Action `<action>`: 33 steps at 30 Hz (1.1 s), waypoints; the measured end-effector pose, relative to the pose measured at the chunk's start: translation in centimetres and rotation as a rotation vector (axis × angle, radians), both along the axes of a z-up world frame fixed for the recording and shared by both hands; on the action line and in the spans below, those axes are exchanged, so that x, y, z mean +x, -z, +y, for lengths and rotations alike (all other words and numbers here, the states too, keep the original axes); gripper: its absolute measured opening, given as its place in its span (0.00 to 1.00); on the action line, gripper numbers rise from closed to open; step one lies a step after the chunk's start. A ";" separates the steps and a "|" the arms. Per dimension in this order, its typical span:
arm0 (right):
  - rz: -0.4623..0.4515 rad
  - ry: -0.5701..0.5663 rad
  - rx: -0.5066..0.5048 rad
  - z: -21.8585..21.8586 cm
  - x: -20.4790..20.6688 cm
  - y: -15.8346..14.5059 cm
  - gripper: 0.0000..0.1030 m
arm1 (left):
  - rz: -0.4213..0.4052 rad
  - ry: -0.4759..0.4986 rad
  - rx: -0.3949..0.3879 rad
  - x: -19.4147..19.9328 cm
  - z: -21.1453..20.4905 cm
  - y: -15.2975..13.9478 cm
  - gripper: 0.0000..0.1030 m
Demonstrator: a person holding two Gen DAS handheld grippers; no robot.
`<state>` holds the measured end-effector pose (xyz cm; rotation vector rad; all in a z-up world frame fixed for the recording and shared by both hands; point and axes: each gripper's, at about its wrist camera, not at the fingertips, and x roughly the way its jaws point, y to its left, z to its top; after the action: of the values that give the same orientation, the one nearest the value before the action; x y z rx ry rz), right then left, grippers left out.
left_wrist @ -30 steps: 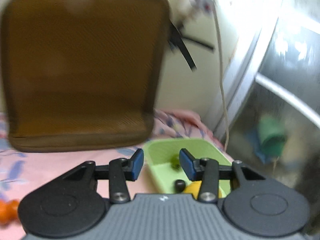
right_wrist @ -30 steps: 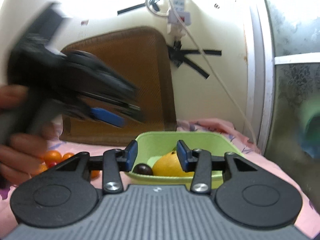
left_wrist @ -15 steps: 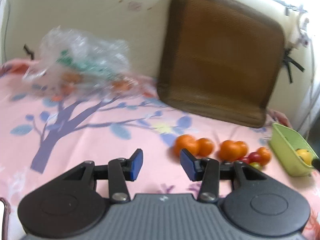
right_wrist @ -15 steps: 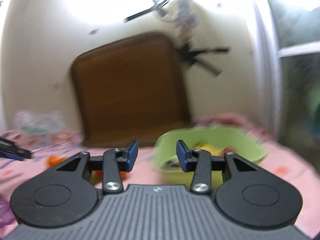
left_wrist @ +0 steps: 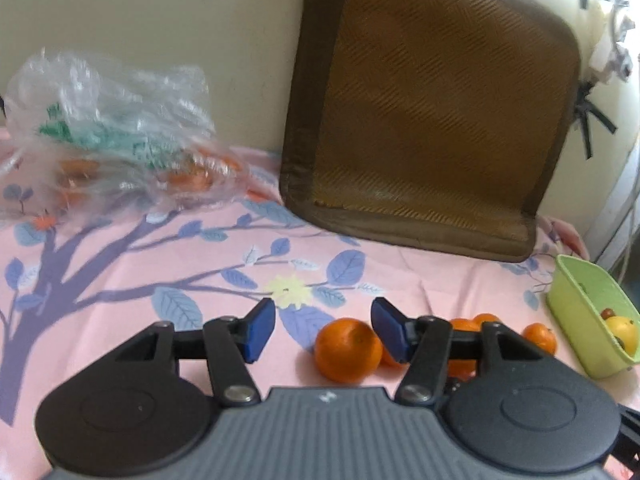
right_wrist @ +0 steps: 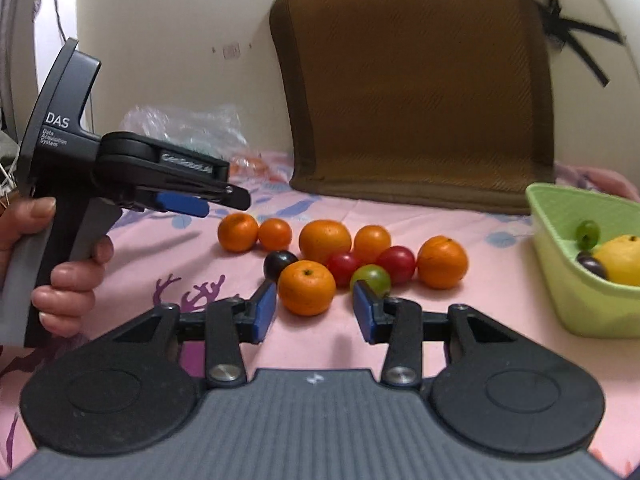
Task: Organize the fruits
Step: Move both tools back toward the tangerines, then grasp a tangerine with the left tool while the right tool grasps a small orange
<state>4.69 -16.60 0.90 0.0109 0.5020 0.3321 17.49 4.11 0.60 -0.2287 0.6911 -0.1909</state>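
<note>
Several oranges lie in a cluster on the pink sheet, with red, green and dark small fruits among them. The nearest orange (right_wrist: 307, 287) sits just ahead of my open, empty right gripper (right_wrist: 314, 310). A green basket (right_wrist: 560, 216) at the right holds a yellow fruit (right_wrist: 622, 259), a green grape and a dark one. My left gripper (left_wrist: 323, 330) is open and empty above the sheet, with the leftmost orange (left_wrist: 347, 350) just ahead between its fingers. The left gripper also shows in the right wrist view (right_wrist: 188, 200), hovering left of the cluster.
A brown mesh cushion (left_wrist: 436, 120) leans on the wall behind the fruit. A crumpled clear plastic bag (left_wrist: 116, 136) with oranges inside lies at the back left. The basket also shows at the left wrist view's right edge (left_wrist: 576, 276). A window frame is at the far right.
Both grippers have swung left, away from the basket, toward the fruit cluster. The left gripper has come closer to the leftmost orange. Both stayed open and empty.
</note>
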 end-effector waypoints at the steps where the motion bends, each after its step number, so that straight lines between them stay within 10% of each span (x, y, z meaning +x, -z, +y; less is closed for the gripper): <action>1: 0.016 -0.002 0.003 0.1 0.4 0.1 0.44 | 0.003 -0.002 -0.021 0.0 0.2 0.3 0.53; 10: 0.066 -0.028 -0.007 1.0 2.1 0.6 0.36 | -0.003 -0.031 -0.094 -1.5 0.5 1.0 0.63; 14: 0.062 -0.015 0.020 0.5 1.8 0.5 0.35 | -0.011 -0.004 -0.108 -1.8 -0.5 0.6 0.32; 33: 0.034 0.010 0.041 -1.6 -4.5 0.2 0.36 | 0.063 0.072 -0.182 -9.1 -1.1 0.0 0.32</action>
<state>0.20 -18.25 0.70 0.0587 0.5286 0.3326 8.38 2.96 0.59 -0.3860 0.7459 -0.3172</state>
